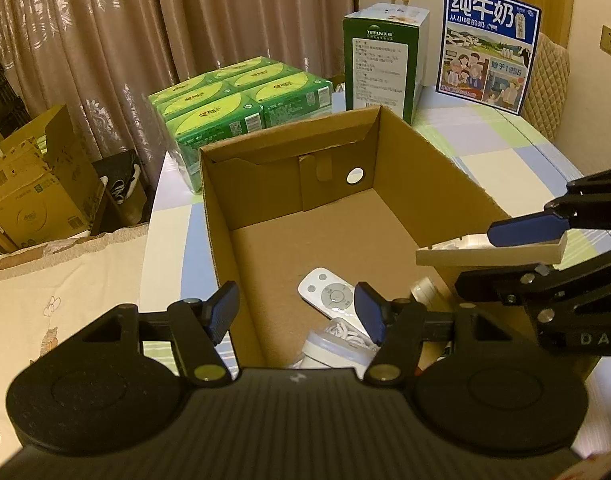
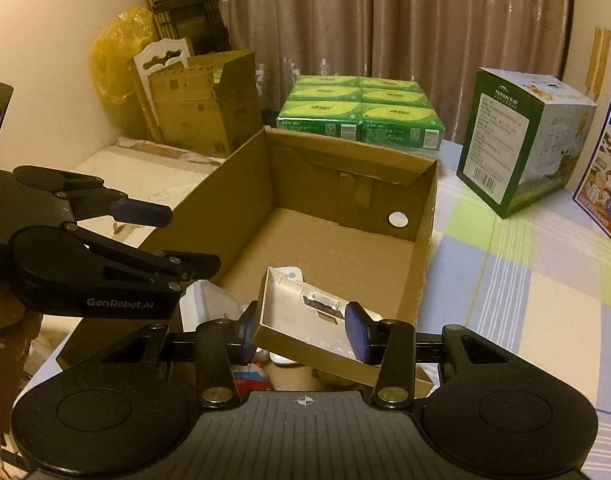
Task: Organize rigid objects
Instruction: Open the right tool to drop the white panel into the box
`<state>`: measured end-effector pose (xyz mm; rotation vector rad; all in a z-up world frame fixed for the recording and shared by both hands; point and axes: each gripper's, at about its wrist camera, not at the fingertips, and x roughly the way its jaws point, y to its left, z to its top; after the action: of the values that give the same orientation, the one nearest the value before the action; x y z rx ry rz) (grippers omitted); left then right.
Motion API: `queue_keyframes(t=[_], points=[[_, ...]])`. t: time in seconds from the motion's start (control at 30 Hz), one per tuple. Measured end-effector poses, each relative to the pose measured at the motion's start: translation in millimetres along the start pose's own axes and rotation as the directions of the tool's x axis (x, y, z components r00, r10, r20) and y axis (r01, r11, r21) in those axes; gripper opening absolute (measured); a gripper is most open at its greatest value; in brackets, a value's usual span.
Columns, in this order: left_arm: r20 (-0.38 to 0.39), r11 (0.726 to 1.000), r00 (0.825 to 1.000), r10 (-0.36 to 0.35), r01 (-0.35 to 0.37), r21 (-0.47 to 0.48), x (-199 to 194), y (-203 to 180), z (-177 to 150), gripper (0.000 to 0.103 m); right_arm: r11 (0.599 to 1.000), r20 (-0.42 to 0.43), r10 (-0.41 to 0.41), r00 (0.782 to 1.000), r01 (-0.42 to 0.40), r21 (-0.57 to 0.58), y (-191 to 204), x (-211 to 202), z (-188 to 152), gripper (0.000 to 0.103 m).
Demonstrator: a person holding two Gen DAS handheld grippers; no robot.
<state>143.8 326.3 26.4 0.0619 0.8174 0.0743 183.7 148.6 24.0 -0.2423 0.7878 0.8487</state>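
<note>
An open cardboard box (image 1: 437, 184) (image 2: 425, 240) stands on the table. On its floor lie a white remote (image 1: 331, 294), a coiled white cable (image 1: 347, 330) and a white jar (image 1: 325, 354). My left gripper (image 1: 296, 314) (image 2: 191, 238) is open and straddles the box's left wall, one finger outside and one inside, with no pad pressing on anything. My right gripper (image 2: 301, 334) (image 1: 477, 258) is shut on a shallow grey plastic casing (image 2: 301, 300) (image 1: 489, 254), held tilted over the box's near right corner. The casing hides part of the remote in the right wrist view.
Behind the box stand a pack of green tissue boxes (image 1: 241, 104) (image 2: 357, 112), a tall green carton (image 1: 385, 60) (image 2: 521, 140) and a blue milk carton (image 1: 489, 44). The checked tablecloth (image 2: 517, 288) stretches to the right. Cardboard boxes (image 1: 33, 192) stand on the floor at left.
</note>
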Motion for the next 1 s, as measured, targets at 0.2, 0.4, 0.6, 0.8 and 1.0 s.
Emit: queue_keyframes(t=[0.2, 0.4, 0.6, 0.8, 1.0], points=[[0.008, 1.0, 1.0, -0.005, 0.005, -0.016, -3, 1, 0, 0.059, 1.0, 0.019, 0.007, 1.0, -0.007, 0.007, -3, -8, 0, 0.042], [0.024, 0.999, 1.0, -0.012, 0.013, -0.048, -11, 3, 2, 0.06, 0.999, 0.079, -0.003, 0.997, -0.001, 0.044, -10, -24, 3, 0.042], [0.031, 0.999, 0.999, -0.007, 0.008, -0.052, -17, 2, 1, 0.066, 0.999, 0.075, -0.015, 0.997, 0.012, 0.041, -13, -32, 2, 0.042], [0.034, 0.998, 0.999, 0.001, 0.001, -0.056, -24, 2, 0, 0.066, 0.999, 0.063, -0.016, 0.998, 0.013, 0.046, -14, -35, -4, 0.042], [0.035, 0.998, 0.999, 0.005, -0.003, -0.065, -33, 1, -2, 0.066, 0.999, 0.066, -0.017, 0.998, 0.014, 0.044, -9, -42, -5, 0.042]])
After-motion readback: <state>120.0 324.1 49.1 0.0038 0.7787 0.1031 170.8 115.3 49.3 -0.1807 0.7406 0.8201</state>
